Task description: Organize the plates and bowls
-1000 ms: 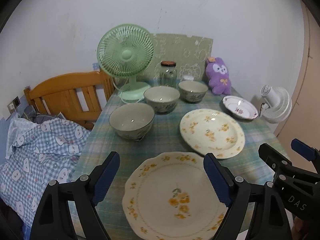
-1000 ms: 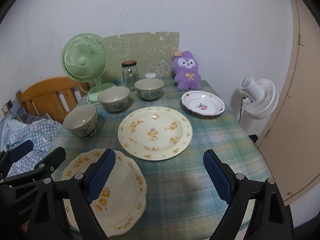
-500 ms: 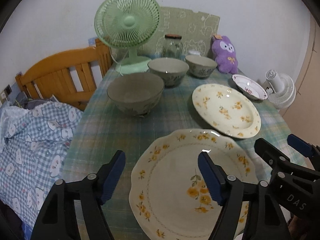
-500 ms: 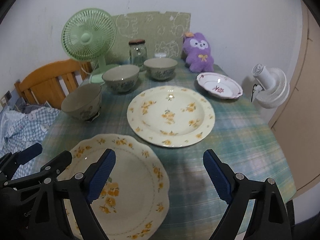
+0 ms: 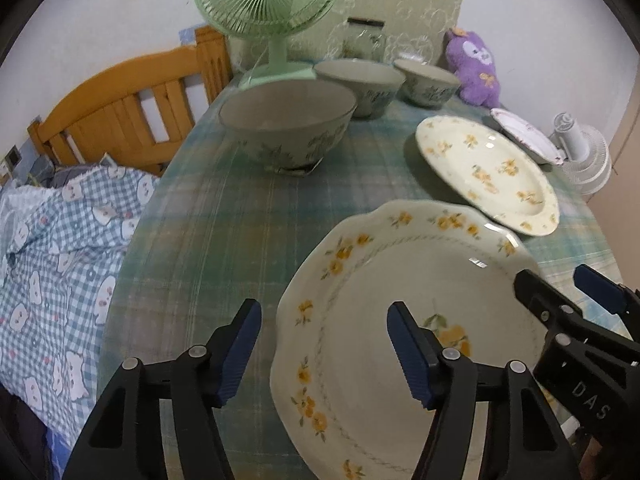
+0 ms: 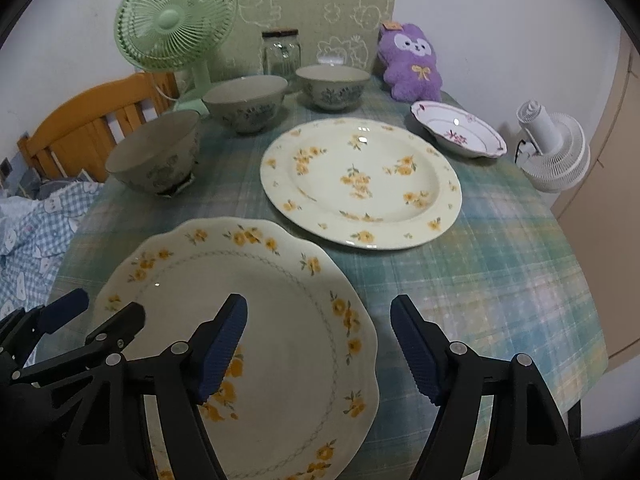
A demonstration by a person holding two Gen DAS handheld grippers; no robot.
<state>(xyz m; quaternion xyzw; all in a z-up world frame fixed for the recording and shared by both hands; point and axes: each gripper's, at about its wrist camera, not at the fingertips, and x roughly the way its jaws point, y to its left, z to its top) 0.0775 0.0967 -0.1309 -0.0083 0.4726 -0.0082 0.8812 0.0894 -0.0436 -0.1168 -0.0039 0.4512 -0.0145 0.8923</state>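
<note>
Now both tools, the left tool (image 5: 322, 346) and right tool (image 6: 318, 346), have dropped lower, jaws narrowing but gripping nothing, each straddling an edge of the scalloped cream yellow-flowered ceramic plate (image 6: 280, 320) lying on the worktop (image 6: 500, 280) beneath them, so a two-sided lift looks imminent.

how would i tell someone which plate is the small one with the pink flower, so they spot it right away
Start at the purple plush toy at the back of the plaid-covered table. Just in front of it, near the table's right edge, sits the small plate. Unlike the two larger plates with yellow flowers, it is white with a dark red rim line and a pink flower.
</note>
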